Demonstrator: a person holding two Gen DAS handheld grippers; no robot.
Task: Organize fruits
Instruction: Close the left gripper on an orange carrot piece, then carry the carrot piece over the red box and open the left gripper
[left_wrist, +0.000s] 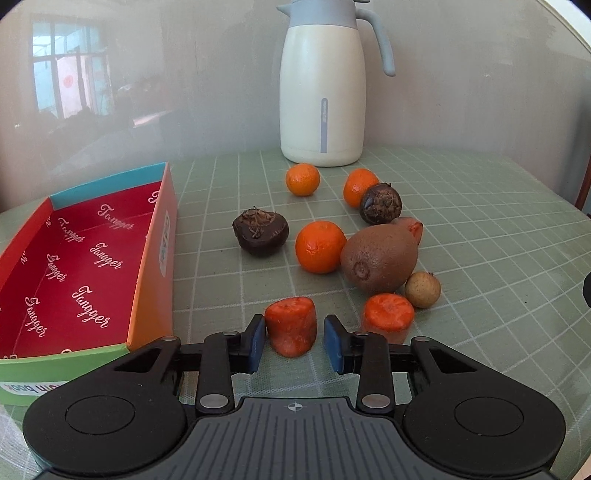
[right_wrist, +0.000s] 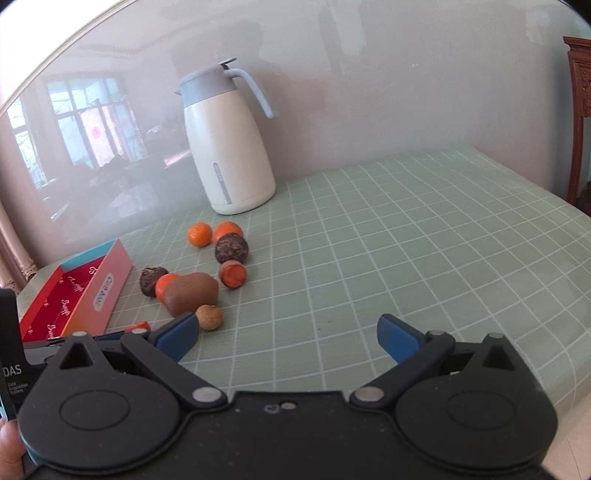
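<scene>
My left gripper (left_wrist: 294, 342) is open with its blue pads on either side of an orange carrot chunk (left_wrist: 291, 325) that stands on the green checked tablecloth (left_wrist: 480, 236); the left pad is close to it, the right pad is apart. Beyond lie another carrot chunk (left_wrist: 388, 312), a kiwi (left_wrist: 378, 258), a small tan longan (left_wrist: 423, 290), three tangerines (left_wrist: 320, 246), two dark water chestnuts (left_wrist: 260, 230) and a third carrot piece (left_wrist: 410, 226). My right gripper (right_wrist: 288, 338) is open and empty over bare cloth, right of the longan (right_wrist: 209, 316) and kiwi (right_wrist: 192, 293).
An open red-lined cardboard box (left_wrist: 79, 266) lies at the left, also in the right wrist view (right_wrist: 79, 295). A cream thermos jug (left_wrist: 322, 88) stands at the back against the wall. A wooden chair (right_wrist: 580, 110) stands past the table's right edge.
</scene>
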